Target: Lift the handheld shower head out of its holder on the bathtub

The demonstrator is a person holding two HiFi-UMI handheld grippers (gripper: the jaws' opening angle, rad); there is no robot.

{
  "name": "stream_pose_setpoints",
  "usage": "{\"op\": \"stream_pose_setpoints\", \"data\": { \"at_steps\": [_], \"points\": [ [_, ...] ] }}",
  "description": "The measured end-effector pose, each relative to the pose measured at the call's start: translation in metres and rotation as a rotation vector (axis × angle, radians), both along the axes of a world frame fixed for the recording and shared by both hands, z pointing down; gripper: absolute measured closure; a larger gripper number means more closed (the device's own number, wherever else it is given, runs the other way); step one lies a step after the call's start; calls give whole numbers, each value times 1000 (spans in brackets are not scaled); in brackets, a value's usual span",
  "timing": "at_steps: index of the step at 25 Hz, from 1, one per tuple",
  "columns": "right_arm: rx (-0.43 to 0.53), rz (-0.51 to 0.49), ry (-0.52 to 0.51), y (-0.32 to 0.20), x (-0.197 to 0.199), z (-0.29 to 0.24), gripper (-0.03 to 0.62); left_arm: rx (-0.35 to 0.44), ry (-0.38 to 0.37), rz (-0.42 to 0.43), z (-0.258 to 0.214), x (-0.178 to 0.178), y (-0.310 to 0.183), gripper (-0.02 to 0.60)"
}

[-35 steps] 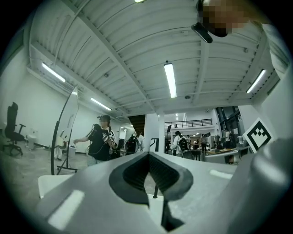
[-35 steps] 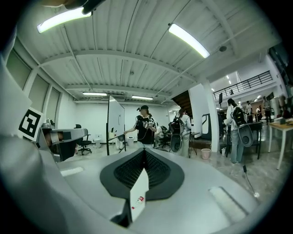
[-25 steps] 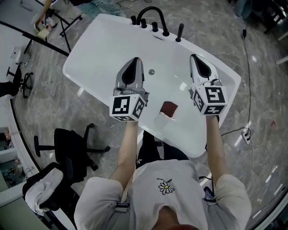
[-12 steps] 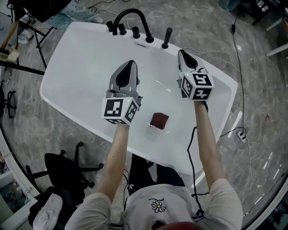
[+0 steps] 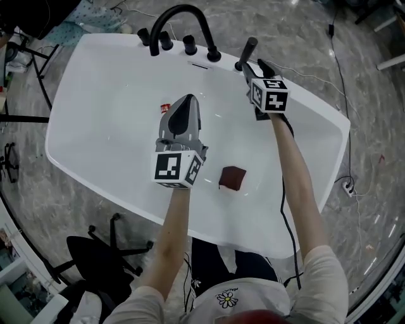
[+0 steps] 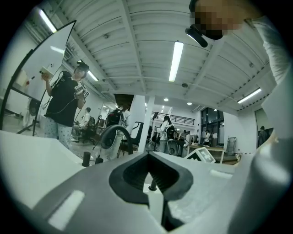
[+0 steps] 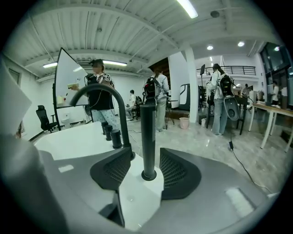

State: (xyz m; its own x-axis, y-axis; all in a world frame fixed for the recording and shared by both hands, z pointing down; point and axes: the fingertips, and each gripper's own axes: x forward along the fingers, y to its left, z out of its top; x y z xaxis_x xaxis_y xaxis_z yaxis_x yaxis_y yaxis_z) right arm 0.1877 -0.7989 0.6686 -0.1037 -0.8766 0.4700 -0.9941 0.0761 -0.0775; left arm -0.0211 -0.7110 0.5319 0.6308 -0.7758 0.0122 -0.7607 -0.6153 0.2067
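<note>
The handheld shower head (image 5: 247, 52) is a slim black wand that stands upright in its holder on the far rim of the white bathtub (image 5: 95, 126). My right gripper (image 5: 254, 65) is at the wand. In the right gripper view the wand (image 7: 148, 132) rises between the two jaws of the right gripper (image 7: 143, 165), which stand apart on either side of it without touching. My left gripper (image 5: 184, 109) hovers over the tub's middle with its jaws together and nothing in them; its tips (image 6: 149, 157) meet in its own view.
A black arched faucet (image 5: 183, 19) and black knobs (image 5: 188, 43) line the far rim left of the wand. A dark red block (image 5: 233, 178) lies in the tub. A small red item (image 5: 164, 107) sits near the left gripper. Cables run across the floor (image 5: 367, 139).
My right gripper has moved forward to the far rim and now has the wand between its jaws. The left gripper has stayed over the tub's middle.
</note>
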Motion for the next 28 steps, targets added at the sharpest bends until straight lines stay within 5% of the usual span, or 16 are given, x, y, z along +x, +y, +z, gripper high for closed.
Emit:
{"op": "stream_pose_setpoints", "data": {
  "at_steps": [8,12,24,28],
  "points": [
    [-73,75,-21,-42,-4,48,379,-26,24,-40,26,-33,-13,581],
    [-122,149,33,-48,5,61,435,-29,22,-57,32,-50,-10,581],
    [-214,211,87,-44,5,63,447,-11,-11,-62,25,-87,3,581],
    [-115,253,41,-37,12,24,457,44,-19,-58,-8,-92,7,581]
  ]
}}
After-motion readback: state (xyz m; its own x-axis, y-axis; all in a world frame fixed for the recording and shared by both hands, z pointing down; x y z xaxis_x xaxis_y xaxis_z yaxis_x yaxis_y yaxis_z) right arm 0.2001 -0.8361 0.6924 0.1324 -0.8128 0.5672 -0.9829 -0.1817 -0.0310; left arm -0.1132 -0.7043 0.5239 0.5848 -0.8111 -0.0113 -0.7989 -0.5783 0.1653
